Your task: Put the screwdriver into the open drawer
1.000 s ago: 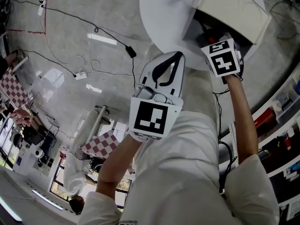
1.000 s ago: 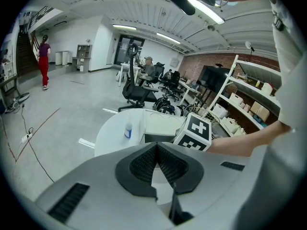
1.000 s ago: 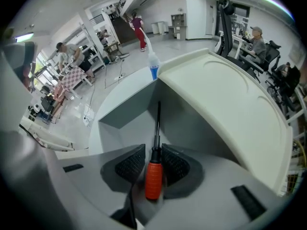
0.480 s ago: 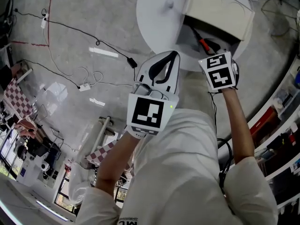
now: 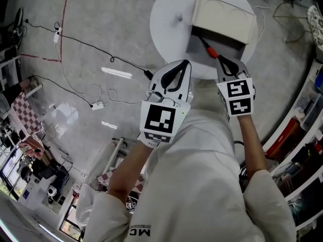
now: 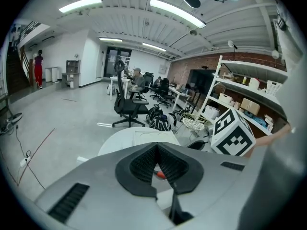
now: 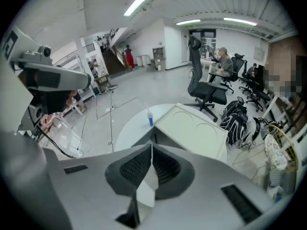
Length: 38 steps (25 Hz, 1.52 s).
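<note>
The screwdriver [image 5: 212, 51], red and black, lies inside the open drawer [image 5: 198, 45] of a beige drawer unit [image 5: 224, 16] on a round white table [image 5: 169, 14]. My right gripper [image 5: 224, 64] hovers just in front of the drawer, shut and empty. My left gripper [image 5: 187, 62] is to its left, over the table's near edge, also shut on nothing. In the left gripper view a bit of the red screwdriver [image 6: 161, 175] shows below the closed jaws of the left gripper [image 6: 156, 146]. In the right gripper view the right gripper [image 7: 152, 145] points at the drawer unit [image 7: 192, 128].
A small blue-capped bottle [image 7: 150, 118] stands on the table left of the drawer unit. Cables and a power strip [image 5: 98, 105] run across the grey floor at left. Shelving [image 5: 303, 135] lines the right side. Office chairs [image 7: 204, 87] stand beyond the table.
The right gripper has drawn back out of the drawer, leaving the screwdriver lying inside. Both grippers have pulled back from the table, the left only slightly.
</note>
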Tool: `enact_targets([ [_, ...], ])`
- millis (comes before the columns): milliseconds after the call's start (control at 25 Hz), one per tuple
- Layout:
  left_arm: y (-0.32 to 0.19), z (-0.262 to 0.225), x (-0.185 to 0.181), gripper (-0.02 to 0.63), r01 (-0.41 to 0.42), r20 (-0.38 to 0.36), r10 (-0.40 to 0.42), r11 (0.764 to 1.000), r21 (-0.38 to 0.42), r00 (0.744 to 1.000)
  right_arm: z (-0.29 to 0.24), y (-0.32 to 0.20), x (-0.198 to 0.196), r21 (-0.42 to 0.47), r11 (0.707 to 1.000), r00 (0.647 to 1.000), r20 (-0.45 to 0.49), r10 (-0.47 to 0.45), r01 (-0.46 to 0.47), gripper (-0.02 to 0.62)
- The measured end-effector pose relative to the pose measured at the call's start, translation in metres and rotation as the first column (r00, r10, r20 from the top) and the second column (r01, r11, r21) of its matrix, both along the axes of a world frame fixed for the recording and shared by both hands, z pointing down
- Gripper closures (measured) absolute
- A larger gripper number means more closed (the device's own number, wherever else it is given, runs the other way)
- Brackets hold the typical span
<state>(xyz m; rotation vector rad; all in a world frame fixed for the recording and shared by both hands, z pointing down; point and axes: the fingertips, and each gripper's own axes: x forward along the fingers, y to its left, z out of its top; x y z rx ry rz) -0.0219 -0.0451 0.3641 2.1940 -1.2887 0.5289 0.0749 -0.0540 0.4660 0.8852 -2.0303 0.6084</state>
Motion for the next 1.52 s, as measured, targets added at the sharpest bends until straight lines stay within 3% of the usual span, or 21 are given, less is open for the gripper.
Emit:
enact_targets([
  [320, 0.008, -0.04, 0.006, 0.595, 0.019, -0.027, -0.017, 0.997, 0.07, 0.999, -0.079, 0.005, 0.021, 0.164, 0.981, 0.992, 0.089, 0.09, -0.104, 0.522],
  [680, 0.019, -0.087, 0.014, 0.595, 0.045, -0.063, -0.035, 0.985, 0.169, 0.997, -0.157, 0.018, 0.033, 0.34, 0.934, 0.986, 0.157, 0.062, -0.113, 0.522],
  [1200, 0.019, -0.125, 0.012, 0.595, 0.055, -0.09, -0.033, 0.965, 0.256, 0.995, -0.199, 0.032, 0.041, 0.42, 0.895, 0.972, 0.229, 0.054, -0.148, 0.522],
  [1520, 0.024, -0.13, 0.014, 0.595, 0.066, -0.102, -0.041, 0.965, 0.255, 0.994, -0.204, 0.036, 0.051, 0.438, 0.881, 0.964, 0.256, 0.066, -0.177, 0.522],
])
